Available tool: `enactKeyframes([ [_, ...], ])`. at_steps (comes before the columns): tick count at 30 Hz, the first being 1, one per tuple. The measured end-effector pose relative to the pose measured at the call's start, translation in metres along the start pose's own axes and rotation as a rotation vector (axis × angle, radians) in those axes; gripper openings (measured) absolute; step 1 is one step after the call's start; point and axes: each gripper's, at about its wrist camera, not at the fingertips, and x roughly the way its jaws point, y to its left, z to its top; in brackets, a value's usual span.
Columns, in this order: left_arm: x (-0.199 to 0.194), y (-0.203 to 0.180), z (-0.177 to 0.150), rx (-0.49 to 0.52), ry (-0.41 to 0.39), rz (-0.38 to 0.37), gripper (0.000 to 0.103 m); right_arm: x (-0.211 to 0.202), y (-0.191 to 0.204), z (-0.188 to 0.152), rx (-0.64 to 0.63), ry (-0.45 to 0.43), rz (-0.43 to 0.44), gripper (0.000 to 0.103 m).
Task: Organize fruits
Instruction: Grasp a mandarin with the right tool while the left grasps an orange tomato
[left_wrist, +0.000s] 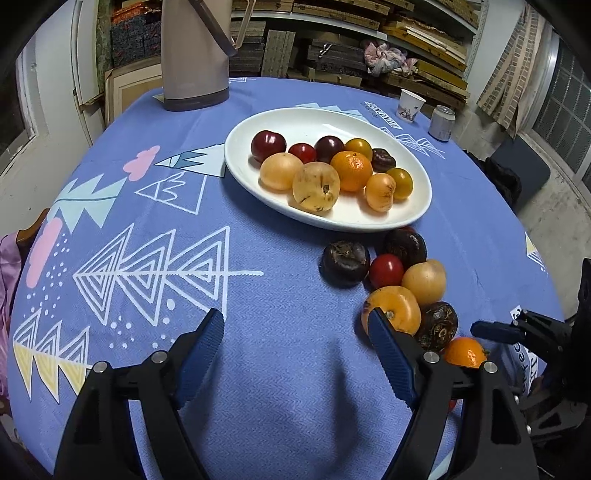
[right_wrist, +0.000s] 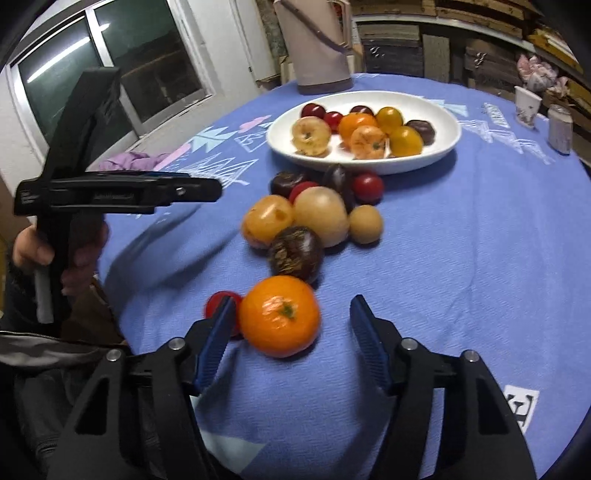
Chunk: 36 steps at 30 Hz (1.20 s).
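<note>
plate (left_wrist: 413, 218): glossy white ceramic | tablecloth (left_wrist: 280, 369): matt woven cloth | pads (left_wrist: 201, 354): ribbed blue

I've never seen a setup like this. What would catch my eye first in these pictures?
Probably the white oval plate heaped with red, yellow and orange fruit, mid-table on a blue patterned tablecloth. Next, the bright mandarin lying between the open fingers of the right gripper, with more loose fruit trailing back toward the plate. The left gripper is open over bare cloth.

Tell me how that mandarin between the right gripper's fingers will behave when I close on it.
The mandarin looks round, so a nudge may roll it. Its peel probably dents under a hard squeeze. It sits off-centre in the open right gripper.
</note>
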Motion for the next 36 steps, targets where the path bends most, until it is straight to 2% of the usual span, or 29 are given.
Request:
enactKeyframes([
  [6, -0.002, -0.005, -0.001, 0.021, -0.003, -0.009, 0.081, 0.003, 0.004, -0.001, -0.026, -0.021, -0.041, 0.064],
  [8, -0.001, -0.006, -0.001, 0.022, 0.0, -0.004, 0.081, 0.004, 0.005, 0.0, -0.023, -0.028, -0.072, 0.074],
  [12, -0.002, -0.005, -0.001, 0.014, 0.002, 0.001, 0.083, 0.007, 0.003, 0.0, -0.006, -0.035, -0.064, 0.075],
  [13, -0.002, -0.004, -0.002, 0.012, 0.003, 0.002, 0.084, 0.006, 0.004, 0.0, -0.012, -0.033, -0.059, 0.07],
  [14, -0.002, -0.003, -0.002, 0.01, 0.003, 0.003, 0.085, 0.005, 0.005, 0.0, -0.021, -0.032, -0.039, 0.059],
  [17, 0.0, -0.004, -0.002, 0.009, 0.009, 0.002, 0.085, 0.005, 0.012, 0.002, -0.038, -0.023, -0.016, 0.045],
  [24, -0.002, -0.008, -0.005, 0.028, 0.01, -0.006, 0.085, 0.0, 0.002, 0.004, 0.007, 0.0, 0.027, 0.044],
  [29, -0.004, -0.016, -0.005, 0.058, 0.002, -0.02, 0.085, -0.019, -0.007, 0.006, 0.001, -0.032, -0.043, 0.044],
  [31, -0.002, -0.022, -0.006, 0.074, 0.005, -0.027, 0.085, -0.026, -0.01, 0.006, -0.018, -0.038, -0.105, 0.044],
  [36, 0.007, -0.04, -0.008, 0.149, 0.02, -0.05, 0.085, -0.019, -0.021, -0.001, -0.023, 0.001, -0.169, 0.044],
])
